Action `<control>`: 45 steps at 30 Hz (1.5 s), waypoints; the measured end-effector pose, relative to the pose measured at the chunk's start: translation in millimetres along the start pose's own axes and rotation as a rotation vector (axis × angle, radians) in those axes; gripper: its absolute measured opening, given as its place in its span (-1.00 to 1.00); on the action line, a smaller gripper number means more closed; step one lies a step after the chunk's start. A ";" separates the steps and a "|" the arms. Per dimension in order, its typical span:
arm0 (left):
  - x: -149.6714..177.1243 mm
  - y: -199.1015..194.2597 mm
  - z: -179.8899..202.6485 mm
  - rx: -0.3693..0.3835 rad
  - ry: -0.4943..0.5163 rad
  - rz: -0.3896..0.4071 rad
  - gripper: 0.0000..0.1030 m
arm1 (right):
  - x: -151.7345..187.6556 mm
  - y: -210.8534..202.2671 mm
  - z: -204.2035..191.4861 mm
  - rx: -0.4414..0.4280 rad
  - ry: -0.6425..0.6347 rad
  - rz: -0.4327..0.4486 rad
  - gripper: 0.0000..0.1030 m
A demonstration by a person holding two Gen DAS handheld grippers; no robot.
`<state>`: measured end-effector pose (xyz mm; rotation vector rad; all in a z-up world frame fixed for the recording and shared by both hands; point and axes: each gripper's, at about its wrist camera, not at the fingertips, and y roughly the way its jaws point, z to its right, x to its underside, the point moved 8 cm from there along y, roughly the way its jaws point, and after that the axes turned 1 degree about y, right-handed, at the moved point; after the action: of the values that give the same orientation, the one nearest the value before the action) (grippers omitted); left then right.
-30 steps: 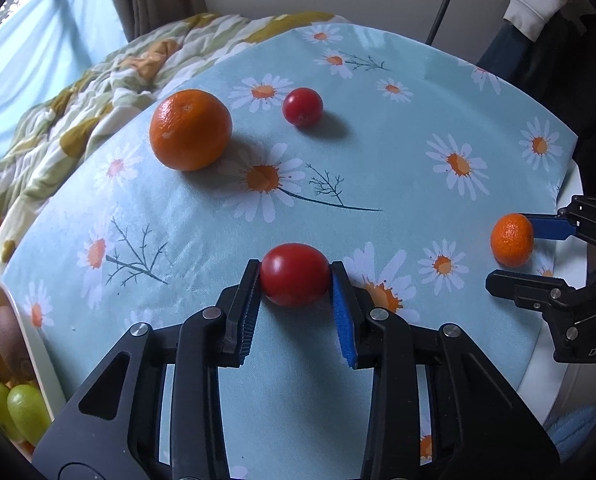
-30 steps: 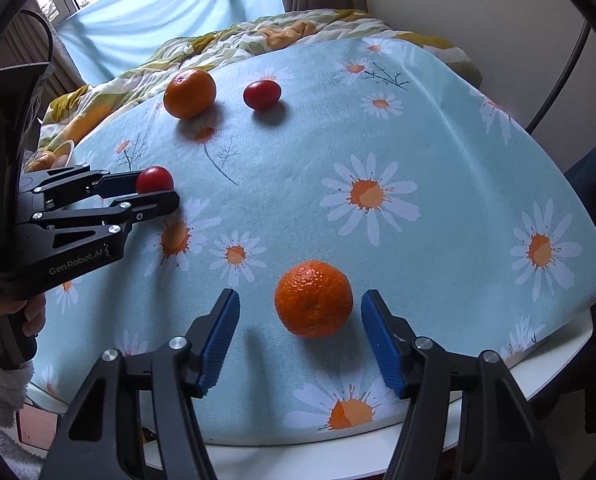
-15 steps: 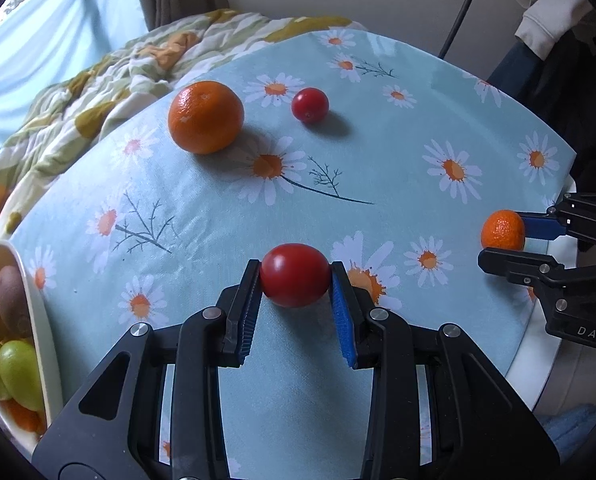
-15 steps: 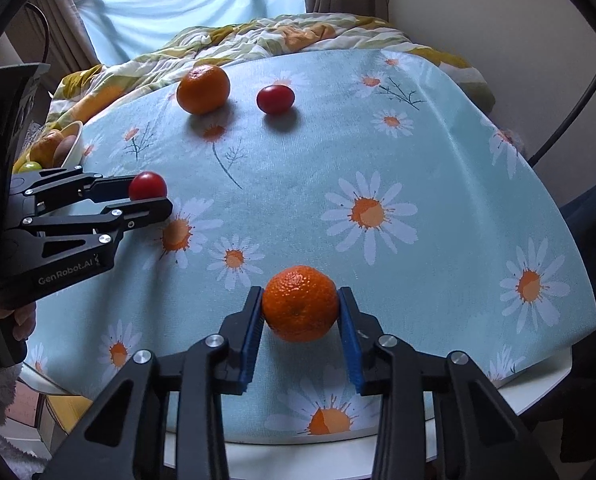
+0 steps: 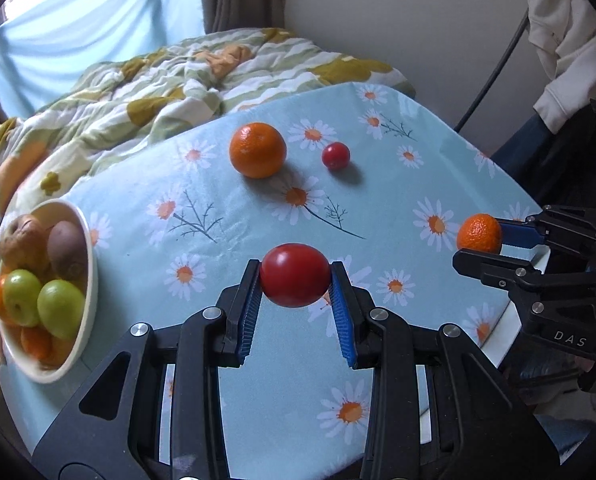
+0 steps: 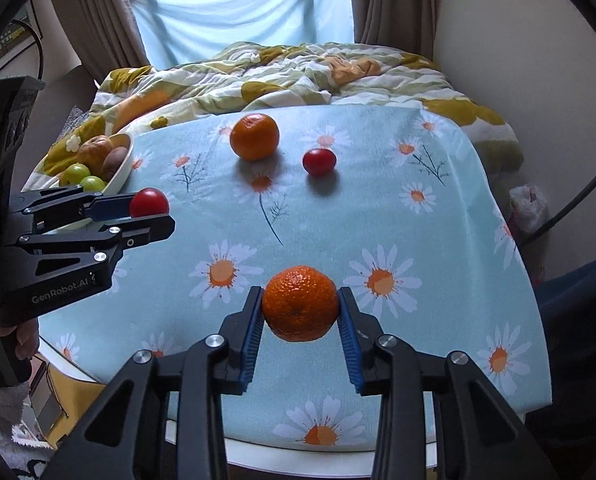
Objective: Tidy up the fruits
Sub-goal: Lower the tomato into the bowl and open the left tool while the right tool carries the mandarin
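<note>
Currently both tongs are loaded. Left tongs (image 5: 296, 280) clamp a red tomato (image 5: 295, 275) between the blue pads (image 5: 249, 312); the fruit is clear of the cloth, its shadow lying below it. Right tongs (image 6: 301, 306) are closed on a small mandarin (image 6: 300, 303), also off the surface, pads touching both its sides.

Worktop (image 6: 437, 240): covered with a pale blue daisy-print cloth. Two fruits left on it near the far edge, a larger orange (image 5: 258, 150) and, just beside it to the right, a small second tomato (image 5: 335, 155). They are apart, not touching.

Bowl (image 5: 92, 264): cream, at the left edge of the worktop, holding green fruits, brown fruits and some orange ones underneath. It looks nearly full.

Surroundings: a rumpled quilt (image 5: 158, 88) with green and mustard patches lies beyond the far edge. A window covered with a blue drape (image 6: 242, 12) stands behind it, curtains at the sides. A dark cable (image 5: 493, 68) runs up the wall on the right. A person's hand (image 6: 16, 338) grips the left handle.

Between the held tomato and the bowl, the cloth is bare.
</note>
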<state>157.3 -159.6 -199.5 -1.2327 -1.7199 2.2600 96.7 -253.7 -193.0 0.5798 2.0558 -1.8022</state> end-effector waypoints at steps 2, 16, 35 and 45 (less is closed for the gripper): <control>-2.4 -13.4 -4.7 -0.021 -0.034 0.016 -0.23 | -10.8 -6.3 -9.0 -0.031 -0.032 0.011 -0.35; 0.4 -83.4 -111.8 -0.201 -0.247 0.103 -0.23 | -84.8 4.1 -115.3 -0.250 -0.270 0.043 -0.35; 57.6 -73.1 -273.3 -0.268 -0.394 0.041 -0.23 | -131.3 82.9 -238.3 -0.310 -0.312 -0.027 -0.35; 83.1 -44.3 -294.3 -0.237 -0.363 -0.023 -0.22 | -141.8 114.1 -256.6 -0.264 -0.277 -0.056 -0.35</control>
<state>261.0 130.0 -228.4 -0.8611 -2.1639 2.4424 279.4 2.2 -183.4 0.1885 2.0835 -1.5064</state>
